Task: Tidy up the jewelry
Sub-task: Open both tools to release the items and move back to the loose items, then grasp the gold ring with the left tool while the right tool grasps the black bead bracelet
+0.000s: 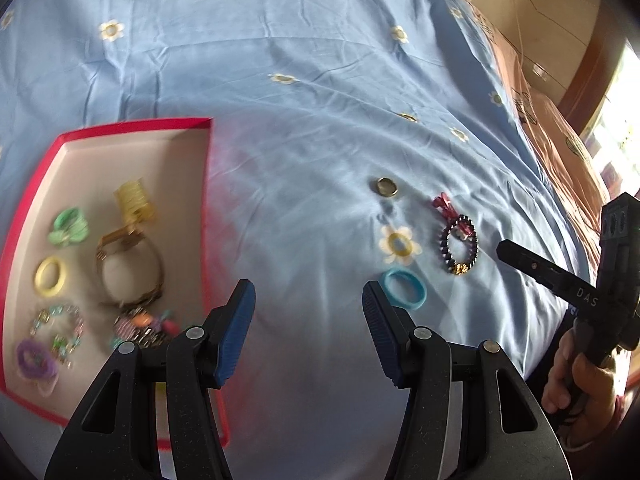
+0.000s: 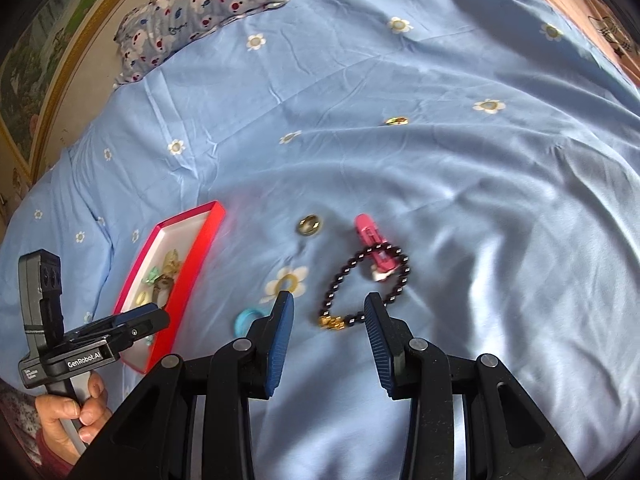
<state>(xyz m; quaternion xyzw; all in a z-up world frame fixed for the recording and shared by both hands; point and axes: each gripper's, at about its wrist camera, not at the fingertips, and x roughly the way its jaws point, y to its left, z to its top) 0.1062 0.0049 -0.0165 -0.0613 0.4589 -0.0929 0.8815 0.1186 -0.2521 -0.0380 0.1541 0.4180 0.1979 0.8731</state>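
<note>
Left wrist view: your left gripper (image 1: 308, 320) hangs wide open, empty, beside the red tray (image 1: 132, 126) holding a watch (image 1: 128, 268) and rings. Right wrist view: your right gripper (image 2: 328, 328) gapes empty just short of the beaded bracelet (image 2: 360, 284); pink clip (image 2: 374, 244), blue ring (image 2: 246, 320), gold ring (image 2: 309, 225) lie loose on the sheet (image 2: 480, 200).

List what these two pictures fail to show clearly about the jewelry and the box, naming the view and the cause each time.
1. Left wrist view: the small pieces in the red box are smeared by blur; the near corner is hidden behind the left tool.
2. Right wrist view: the blue ring is partly hidden by a finger of the right tool.
3. Right wrist view: the box contents are too small and partly covered by the other tool.
</note>
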